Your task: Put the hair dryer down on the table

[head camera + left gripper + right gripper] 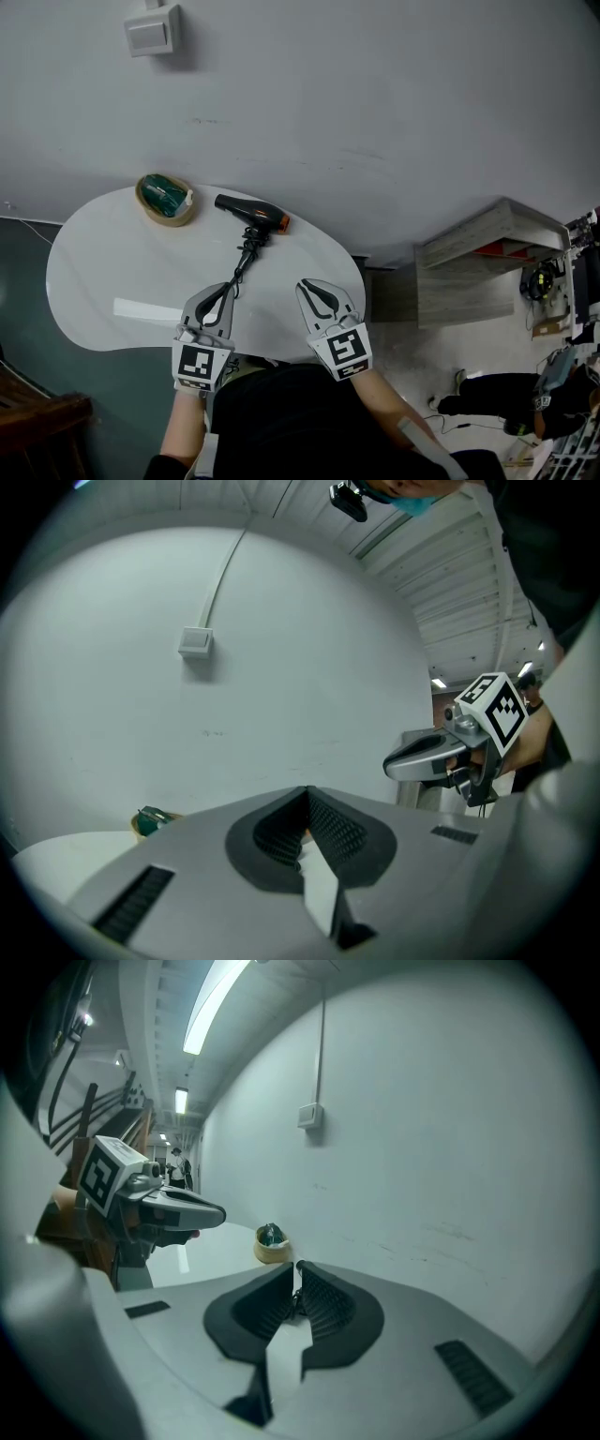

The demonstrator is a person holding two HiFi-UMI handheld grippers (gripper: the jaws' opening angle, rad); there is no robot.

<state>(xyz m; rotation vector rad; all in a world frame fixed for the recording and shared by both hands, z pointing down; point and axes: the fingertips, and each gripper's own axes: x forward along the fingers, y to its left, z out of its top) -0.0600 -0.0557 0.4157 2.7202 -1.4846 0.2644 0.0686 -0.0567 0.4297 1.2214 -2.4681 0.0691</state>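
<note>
A black hair dryer (249, 214) with an orange nozzle lies on the white oval table (112, 262) near its far edge, its black cord (242, 264) trailing toward me. My left gripper (222, 292) hangs shut and empty over the table's near side, beside the cord's end. Over the near right edge my right gripper (310, 289) is also shut, with nothing in it. In the left gripper view the jaws (306, 795) meet with the right gripper (441, 752) off to the side. The right gripper view shows closed jaws (298, 1271) and the left gripper (173, 1211).
A small woven basket (165, 200) with a green thing inside sits on the table's far left, also seen as the basket (271, 1244). A grey wall with a switch box (153, 30) rises behind. A low wooden shelf (478, 262) stands at the right.
</note>
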